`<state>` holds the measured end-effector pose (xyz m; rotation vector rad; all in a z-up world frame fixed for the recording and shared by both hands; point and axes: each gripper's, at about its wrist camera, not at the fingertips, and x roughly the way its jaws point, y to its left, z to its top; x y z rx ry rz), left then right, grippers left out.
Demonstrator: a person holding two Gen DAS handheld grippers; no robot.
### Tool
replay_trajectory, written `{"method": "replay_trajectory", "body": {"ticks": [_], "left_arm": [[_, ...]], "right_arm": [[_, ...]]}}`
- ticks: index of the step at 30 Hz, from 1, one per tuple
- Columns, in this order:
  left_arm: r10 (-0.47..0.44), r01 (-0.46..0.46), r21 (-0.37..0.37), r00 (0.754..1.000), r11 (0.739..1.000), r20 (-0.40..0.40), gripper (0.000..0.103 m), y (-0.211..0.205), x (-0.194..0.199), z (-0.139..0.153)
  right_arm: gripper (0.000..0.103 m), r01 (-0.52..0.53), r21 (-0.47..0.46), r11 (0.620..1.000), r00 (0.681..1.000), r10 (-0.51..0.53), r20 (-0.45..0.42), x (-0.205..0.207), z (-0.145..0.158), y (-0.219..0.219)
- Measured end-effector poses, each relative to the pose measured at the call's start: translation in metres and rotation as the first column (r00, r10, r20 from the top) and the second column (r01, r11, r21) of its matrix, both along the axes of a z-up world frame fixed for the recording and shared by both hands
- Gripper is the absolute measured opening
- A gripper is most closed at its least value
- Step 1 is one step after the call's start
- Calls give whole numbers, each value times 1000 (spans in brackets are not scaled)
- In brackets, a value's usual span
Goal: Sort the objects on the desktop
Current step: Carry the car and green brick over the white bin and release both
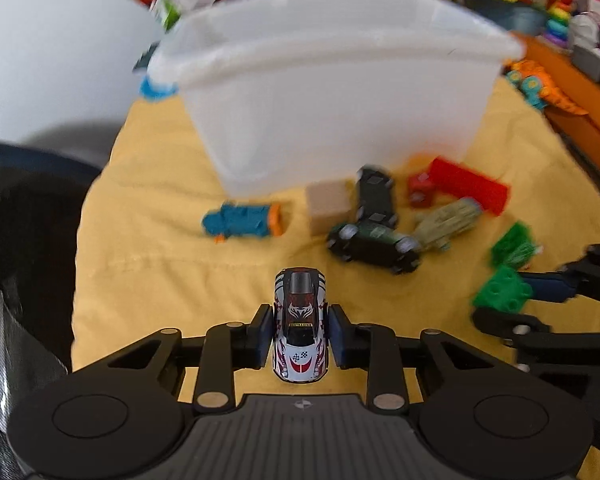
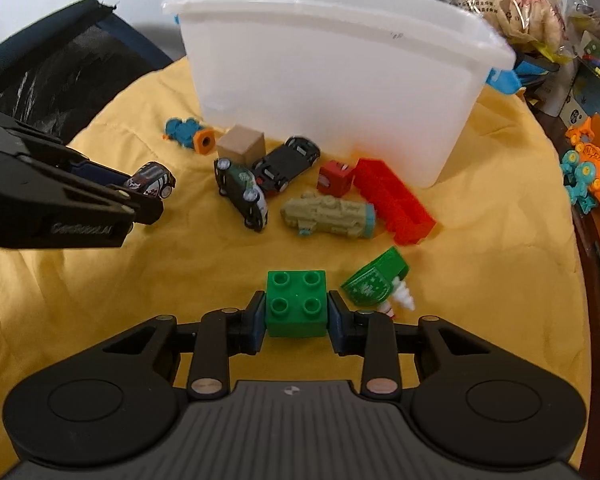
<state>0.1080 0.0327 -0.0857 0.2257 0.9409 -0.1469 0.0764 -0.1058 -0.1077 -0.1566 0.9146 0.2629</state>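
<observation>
Surface: yellow cloth (image 2: 480, 200) | left tool (image 1: 300, 336) clamped on toy car (image 1: 300, 320) | right tool (image 2: 296, 316) clamped on green brick (image 2: 296, 304)

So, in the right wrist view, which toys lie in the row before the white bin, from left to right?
Blue and orange toy → tan cube → black car lying upside down → small red block → long red block.
</observation>
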Motion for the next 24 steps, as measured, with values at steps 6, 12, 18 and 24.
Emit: {"method": "replay_trajectory", "body": {"ticks": [6,12,18,24], "left_arm": [[-24,19,46,994,999,108,33,-15,-8,40],[-37,29,47,984,998,175,33,-22,-5,71],[-40,30,46,974,998,223,33,-26,6,92],[-43,36,30,966,999,256,33,-25,29,118]], "right_arm": [[34,-10,28,1000,999,8,45,5,25,-4],[34,-9,59,998,992,2,123,13,60,-12],[34,-12,66,998,979,-2,206,26,97,-19],[35,-4,54,999,972,-9,233,47,121,-23]]}}
